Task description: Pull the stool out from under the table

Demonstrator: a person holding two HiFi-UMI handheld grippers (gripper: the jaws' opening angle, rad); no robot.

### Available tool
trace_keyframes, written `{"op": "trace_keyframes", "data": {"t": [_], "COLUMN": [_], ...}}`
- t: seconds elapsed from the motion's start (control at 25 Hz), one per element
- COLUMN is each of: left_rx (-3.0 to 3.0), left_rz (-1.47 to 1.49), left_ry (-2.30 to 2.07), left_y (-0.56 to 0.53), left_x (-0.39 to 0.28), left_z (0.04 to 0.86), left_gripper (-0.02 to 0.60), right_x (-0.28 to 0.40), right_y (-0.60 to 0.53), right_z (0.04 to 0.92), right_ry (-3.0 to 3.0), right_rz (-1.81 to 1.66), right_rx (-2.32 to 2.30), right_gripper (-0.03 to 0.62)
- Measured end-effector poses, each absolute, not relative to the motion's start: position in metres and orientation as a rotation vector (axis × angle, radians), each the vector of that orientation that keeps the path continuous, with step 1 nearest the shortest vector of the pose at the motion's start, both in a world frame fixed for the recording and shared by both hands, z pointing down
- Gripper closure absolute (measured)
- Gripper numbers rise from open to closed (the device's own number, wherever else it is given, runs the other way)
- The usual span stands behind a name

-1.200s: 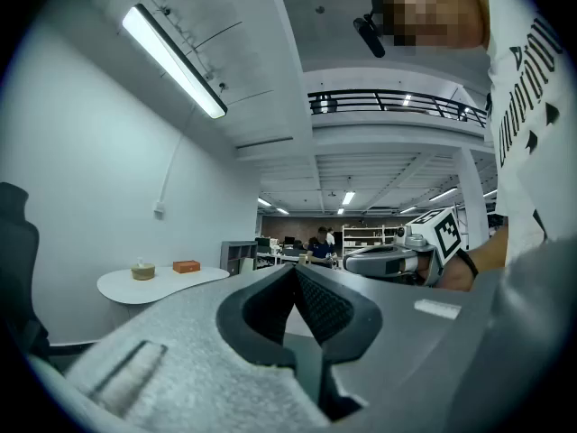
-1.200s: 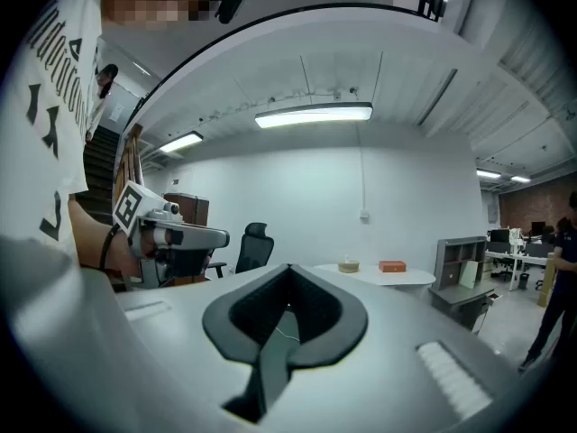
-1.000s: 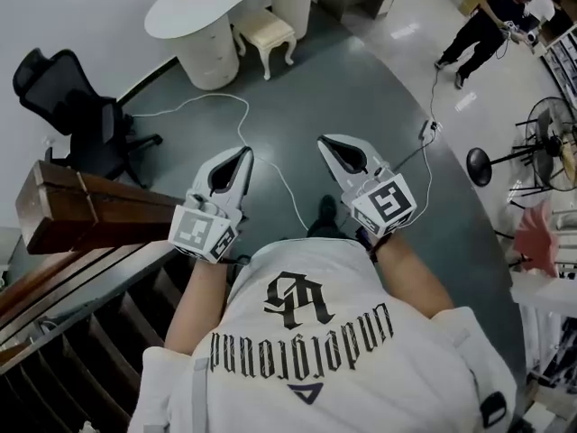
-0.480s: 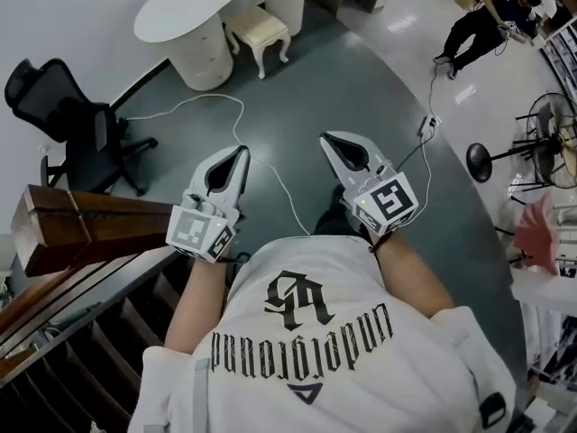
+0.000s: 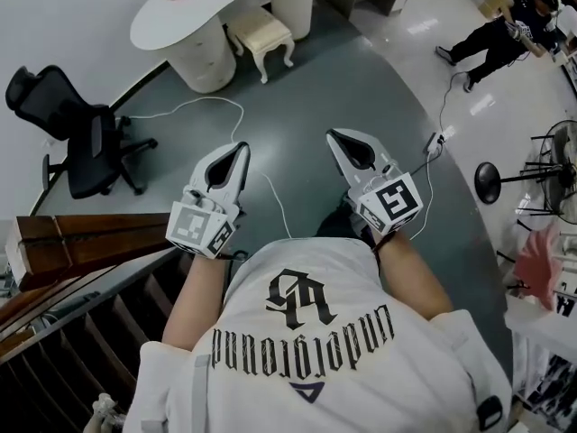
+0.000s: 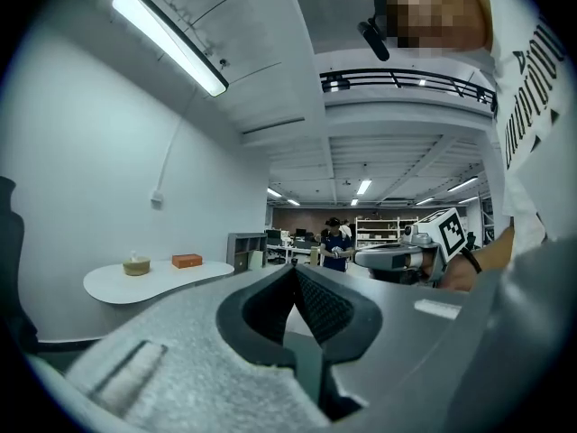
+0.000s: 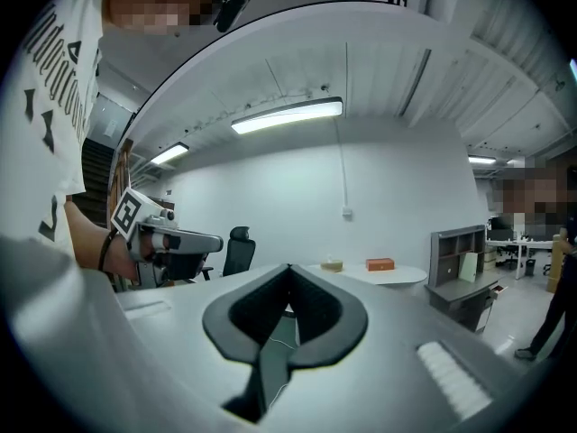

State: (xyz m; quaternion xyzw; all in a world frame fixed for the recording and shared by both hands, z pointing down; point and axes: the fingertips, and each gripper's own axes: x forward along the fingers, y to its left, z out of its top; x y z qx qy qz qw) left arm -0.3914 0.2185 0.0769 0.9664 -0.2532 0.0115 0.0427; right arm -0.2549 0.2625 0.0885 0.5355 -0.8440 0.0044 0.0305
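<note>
Both jaws closed on nothing, the left gripper and right gripper aim toward the cream stool, well ahead, partly tucked under the white table, more in line with the left.

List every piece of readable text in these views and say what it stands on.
"underground", in gothic letters, upside down in the head view, on the person's white T-shirt; the emblem above it is unreadable.
Left hand-held gripper and right hand-held gripper: square marker patterns only, no words.
</note>
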Motion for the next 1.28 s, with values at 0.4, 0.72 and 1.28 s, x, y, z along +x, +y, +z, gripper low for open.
{"op": "trace_keyframes", "data": {"t": [0.4, 0.72, 1.28], "left_rx": [2.881, 2.876, 2.875], "left_rz": [0.081, 0.085, 0.026], "left_ry": [-0.955, -0.967, -0.893], "left_y": [0.150, 0.123, 0.051], "left_x": [-0.221, -0.141, -0.068], "left_z": [0.086, 0.091, 0.116], "left_gripper": [0.574, 0.574, 0.574], "right_x": [-0.060, 0.023, 0.091], "right_y": [0.208, 0.183, 0.137], "right_z": [0.098, 0.097, 0.108], "right_ry": [-2.666, -2.656, -2.563], "right_rz": [0.100, 0.066, 0.062], "right_rx": [1.499, 1.476, 1.539], "right_gripper": [0.592, 0.592, 0.591]}}
